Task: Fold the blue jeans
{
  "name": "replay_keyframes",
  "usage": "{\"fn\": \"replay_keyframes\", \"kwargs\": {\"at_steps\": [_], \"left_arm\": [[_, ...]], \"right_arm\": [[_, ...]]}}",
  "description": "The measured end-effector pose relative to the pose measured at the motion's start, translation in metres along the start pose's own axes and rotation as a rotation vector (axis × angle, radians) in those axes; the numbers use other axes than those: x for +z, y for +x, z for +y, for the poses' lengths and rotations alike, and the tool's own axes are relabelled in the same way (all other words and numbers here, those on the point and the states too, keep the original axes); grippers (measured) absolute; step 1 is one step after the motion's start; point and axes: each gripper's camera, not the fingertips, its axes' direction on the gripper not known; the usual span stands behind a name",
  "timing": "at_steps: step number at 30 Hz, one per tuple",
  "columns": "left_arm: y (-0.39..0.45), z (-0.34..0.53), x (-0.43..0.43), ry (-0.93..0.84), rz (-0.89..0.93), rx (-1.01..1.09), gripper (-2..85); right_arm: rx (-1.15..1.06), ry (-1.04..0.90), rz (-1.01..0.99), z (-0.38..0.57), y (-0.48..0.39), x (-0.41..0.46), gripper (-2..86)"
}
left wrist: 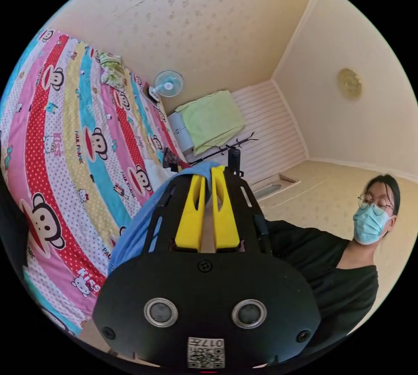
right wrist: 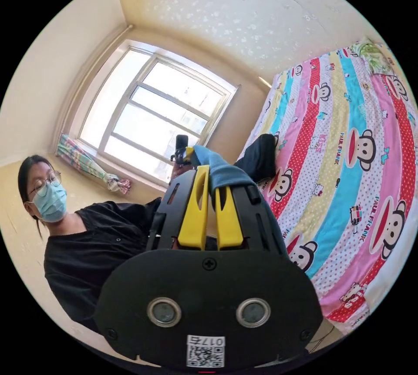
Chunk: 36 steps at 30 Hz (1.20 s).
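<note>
Pinching blue jeans [left wrist: 130, 236] — both grippers' fingers [left wrist: 191, 214] seemingly clamped — above striped bedsheet [left wrist: 65, 140]

Light blue jeans [left wrist: 135, 227] hang pinched above the striped bedsheet [left wrist: 65, 140].

jeans [left wrist: 135, 227] over bedsheet [left wrist: 65, 140], between tools
</note>
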Motion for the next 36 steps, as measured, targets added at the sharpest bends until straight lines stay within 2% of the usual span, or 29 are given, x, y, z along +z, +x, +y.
{"fn": "replay_keyframes", "kwargs": {"at_steps": [3,8,12,17,19,21,24,28,32,36], "left_arm": [[-0.046,-0.025,0.019,-0.013,-0.081,-0.074,0.0],[-0.11,-0.027,0.037,0.003,-0.144,-0.124,0.6],[-0.196,0.028,0.062,-0.041,-0.218,-0.318,2.7],[-0.296,0.131,0.095,-0.186,-0.237,-0.687,8.4],[-0.316,0.167,0.092,-0.153,-0.214,-0.799,9.1],[-0.329,0.198,0.072,-0.046,-0.229,-0.931,10.6],[-0.333,0.196,0.042,0.093,-0.25,-0.936,11.3],[-0.342,0.154,0.026,0.114,-0.218,-0.786,12.6],[-0.37,0.102,0.03,0.024,-0.214,-0.635,16.8],[-0.416,0.082,0.048,-0.13,-0.25,-0.618,16.5]], "right_arm": [[0.081,0.041,0.094,-0.037,0.049,0.005,-0.2],[0.099,0.032,0.054,-0.061,0.096,0.02,0.1],[0.192,-0.119,0.062,-0.006,0.152,0.06,1.1],[0.557,-0.257,-0.063,0.112,0.239,0.106,7.3],[0.692,-0.282,-0.091,0.156,0.257,0.11,9.9],[0.75,-0.224,-0.165,0.17,0.263,0.1,10.4],[0.796,-0.199,-0.108,0.16,0.268,0.075,13.4],[0.759,-0.157,-0.001,0.117,0.278,0.04,16.9],[0.731,-0.147,-0.017,0.086,0.298,0.035,18.0],[0.744,-0.194,-0.071,0.07,0.322,0.059,19.6]]}}
